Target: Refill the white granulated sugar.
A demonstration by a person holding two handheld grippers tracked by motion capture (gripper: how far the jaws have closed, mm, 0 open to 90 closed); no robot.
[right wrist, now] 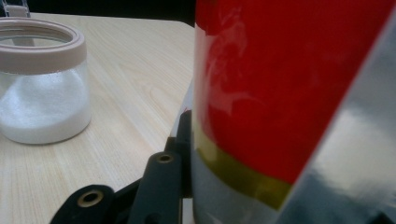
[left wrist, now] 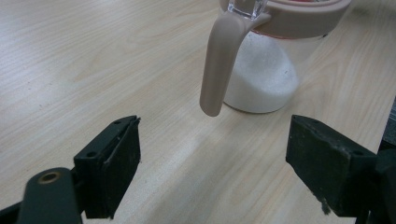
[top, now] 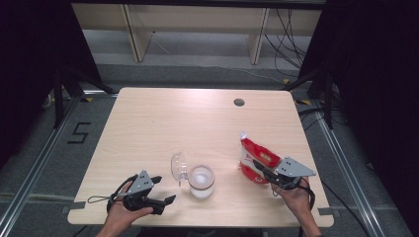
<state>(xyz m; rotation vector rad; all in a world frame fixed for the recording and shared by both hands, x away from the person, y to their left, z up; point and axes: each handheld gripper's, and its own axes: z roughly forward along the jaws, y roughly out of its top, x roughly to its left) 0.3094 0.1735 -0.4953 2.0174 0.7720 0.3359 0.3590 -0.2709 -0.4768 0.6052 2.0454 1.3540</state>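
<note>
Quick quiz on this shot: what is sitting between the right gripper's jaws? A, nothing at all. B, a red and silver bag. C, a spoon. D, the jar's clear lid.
B: the right gripper has the red and silver bag standing between its jaws, while the jar of white powder sits apart on the table.

Both grippers are black with grey triangular plates, seemingly trailing thin black cables.
</note>
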